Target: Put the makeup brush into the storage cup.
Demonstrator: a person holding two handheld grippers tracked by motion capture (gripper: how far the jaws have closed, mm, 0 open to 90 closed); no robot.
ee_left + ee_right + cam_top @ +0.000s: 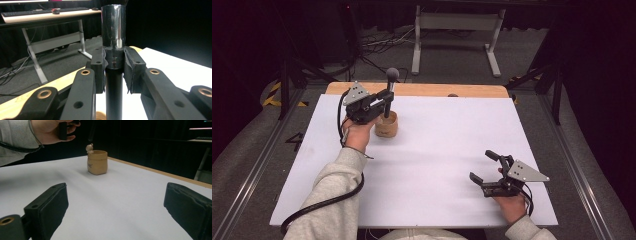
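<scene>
High view. Left gripper (384, 100) sits in the upper left of the frame, over the far left part of the white table (437, 150). Its jaws are clamped on the black handle of a brush (391, 82), held upright. The brush's rounded grey head is at the top; its lower end goes down into a tan cup (387, 126) standing on the table just below the gripper. Whether the brush tip touches the cup's inside cannot be told. The left hand (357, 134) grips the tool from below, its grey sleeve running to the bottom edge.

Right gripper (484, 167) is in the lower right of the frame, near the table's front edge and well apart from the cup. Jaws spread wide, nothing between them. Right hand (512, 205) holds it from below.

Left gripper view. Both black pads (98, 67) press against the brush (113, 37) at frame centre, one each side, at the joint between the glossy upper ferrule and the thinner handle. Brush vertical.

Right gripper view. Two pads (50, 206) stand far apart at lower left and lower right, bare white table (112, 207) between them. Tan cup (97, 162) upright at upper centre, with a small figure on its rim. Left hand (53, 131) at upper left, above the cup.
</scene>
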